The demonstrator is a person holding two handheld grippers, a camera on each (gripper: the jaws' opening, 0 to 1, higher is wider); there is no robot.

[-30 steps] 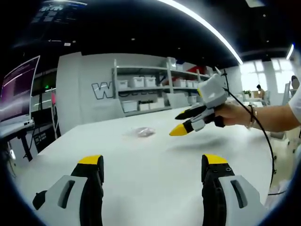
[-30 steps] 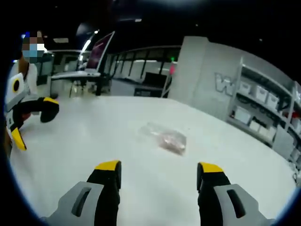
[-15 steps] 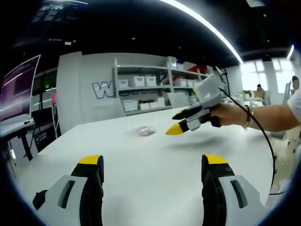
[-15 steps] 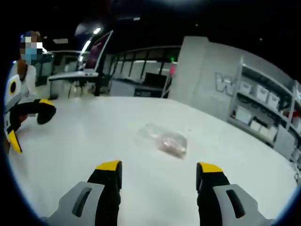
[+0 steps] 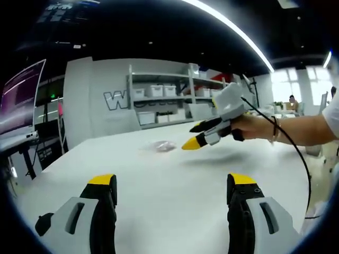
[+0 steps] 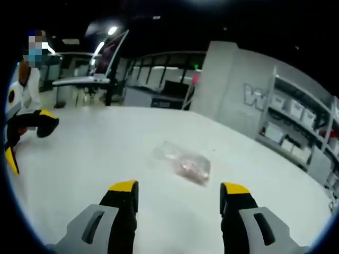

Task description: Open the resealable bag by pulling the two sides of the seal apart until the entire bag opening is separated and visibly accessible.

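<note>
resealable bag (image 6: 184,164) flat on white table (image 6: 95,148), both grippers' fingers spread wide, holding nothing

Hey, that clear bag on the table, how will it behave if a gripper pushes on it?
The bag looks like thin clear film lying slumped, so probably floppy and light. On the smooth white table it would likely slide, not tip. Its pinkish contents seem few, adding little weight.

A wide white table (image 6: 79,159) carries 1 thing: a clear resealable bag (image 6: 183,163) with pinkish contents, lying flat near its middle, its seal apparently unopened.
</note>
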